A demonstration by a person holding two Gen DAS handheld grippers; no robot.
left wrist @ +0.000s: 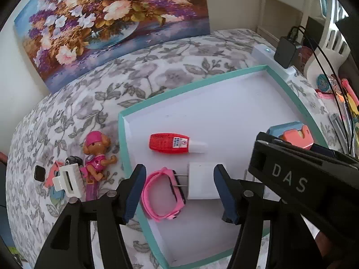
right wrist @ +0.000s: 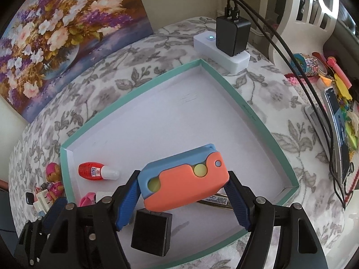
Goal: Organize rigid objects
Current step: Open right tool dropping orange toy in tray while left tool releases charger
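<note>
Orange-and-blue toy (right wrist: 184,180) clamped between right gripper (right wrist: 182,198) pads above tray (right wrist: 235,94).

Soft, even daylight fills both fisheye views, washing the white floor of the teal-rimmed shallow cardboard tray (left wrist: 125,134) pale. Shadows are faint. Straight lines bow heavily toward dark, vignetted corners. A black gripper body marked DAS (left wrist: 291,179) looms slightly blurred.

Orange-and-blue block (right wrist: 184,179) clamped between the right gripper (right wrist: 182,198) jaws, black box (right wrist: 151,232) just beneath them.
</note>
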